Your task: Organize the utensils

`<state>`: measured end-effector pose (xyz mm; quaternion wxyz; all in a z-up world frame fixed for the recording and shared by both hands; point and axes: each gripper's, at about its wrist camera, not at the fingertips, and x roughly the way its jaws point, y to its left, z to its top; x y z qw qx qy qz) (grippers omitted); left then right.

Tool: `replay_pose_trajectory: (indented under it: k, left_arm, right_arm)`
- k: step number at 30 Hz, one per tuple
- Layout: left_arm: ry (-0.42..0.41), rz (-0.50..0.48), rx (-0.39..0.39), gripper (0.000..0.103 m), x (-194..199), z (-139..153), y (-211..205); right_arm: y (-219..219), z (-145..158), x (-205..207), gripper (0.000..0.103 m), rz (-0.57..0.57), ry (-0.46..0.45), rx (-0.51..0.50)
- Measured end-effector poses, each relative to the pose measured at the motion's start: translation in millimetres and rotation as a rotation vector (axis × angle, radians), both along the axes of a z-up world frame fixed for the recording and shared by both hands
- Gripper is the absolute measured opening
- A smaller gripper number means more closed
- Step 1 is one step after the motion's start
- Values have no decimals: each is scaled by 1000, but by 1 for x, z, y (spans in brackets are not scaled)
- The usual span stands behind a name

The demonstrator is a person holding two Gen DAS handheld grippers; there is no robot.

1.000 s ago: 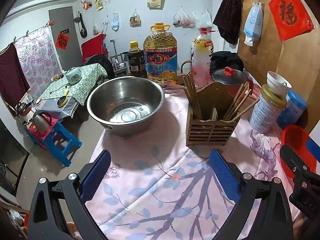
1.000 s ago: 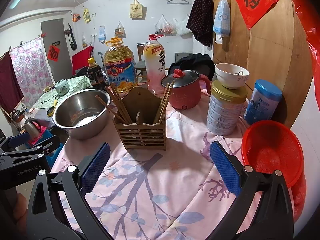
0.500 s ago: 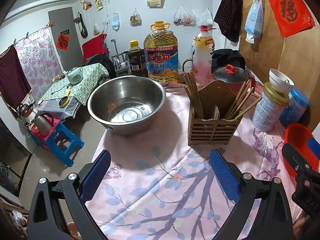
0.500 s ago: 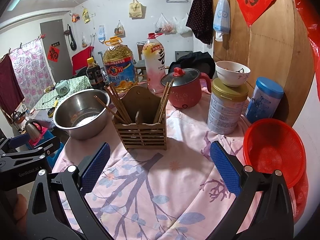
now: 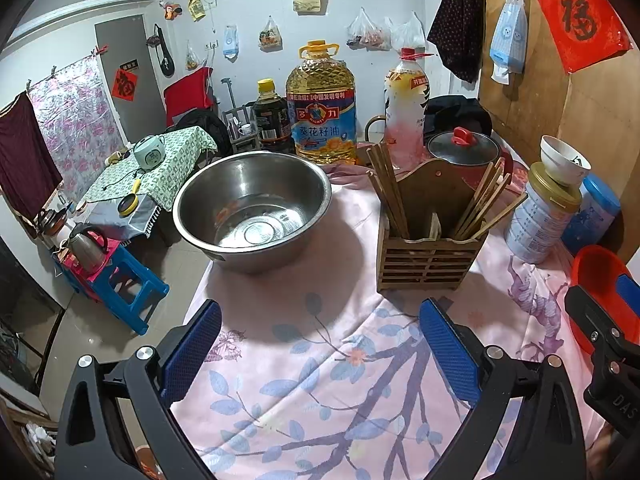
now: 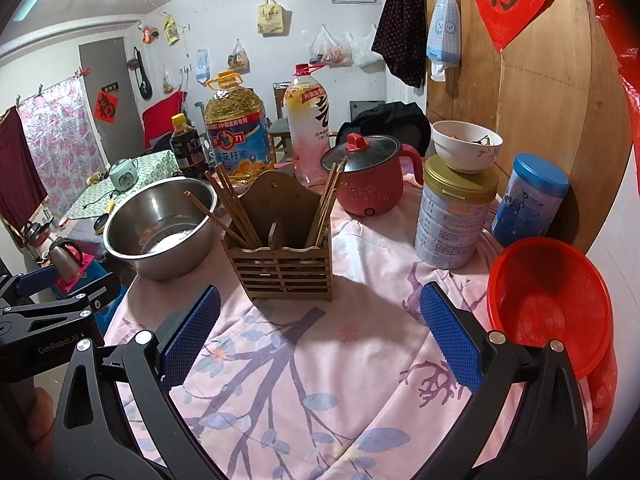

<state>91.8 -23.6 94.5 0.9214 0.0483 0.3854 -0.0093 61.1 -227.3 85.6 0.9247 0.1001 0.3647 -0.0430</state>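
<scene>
Both grippers hover low over the near edge of the table, empty. Left gripper [image 5: 320, 344]: jaws spread wide, nothing between the blue pads [image 5: 192, 354]. Right gripper [image 6: 320, 332]: same, fully apart, holding nothing. Each shows at the edge of the other's view, so they sit side by side and apart.

Wooden holder [image 6: 278, 256] stands upright on the pink flowered tablecloth [image 6: 320, 380], just ahead of both grippers, roughly mid-table. Chopsticks [image 6: 230, 204] are in it – one bunch leans left in the left compartment, one stick splayed out over the bowl rim; another bunch [image 6: 328, 204] leans right in the right compartment. A short piece sticks up at the middle divider; can't tell what it is.

Steel bowl [image 5: 252, 210] sits left of the holder, close beside it, near the table's left edge. Looks empty apart from reflections.

Behind the holder: oil jug [image 5: 322, 108], dark sauce bottle [image 5: 272, 118], tall drink bottle [image 5: 406, 104], red electric pot [image 6: 370, 176] with its lid on.

Right of the holder – tin can [image 6: 454, 220] with a white bowl [image 6: 466, 146] sitting on top, blue-lidded canister [image 6: 530, 200] behind it against the wooden wall panel. Red plastic basket [image 6: 550, 304] at the table's right edge, just ahead of the right gripper's right finger.
</scene>
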Motion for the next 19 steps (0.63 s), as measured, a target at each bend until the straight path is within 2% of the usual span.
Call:
replay_pose_trajectory:
  k: [15, 19]
  left_arm:
    - [4, 20, 14, 97, 4, -2, 7]
    - [16, 11, -3, 97, 4, -2, 13]
  right_arm:
    - [-1, -2, 2, 97, -2, 3, 2]
    - [-2, -5, 3, 97, -4, 4, 4]
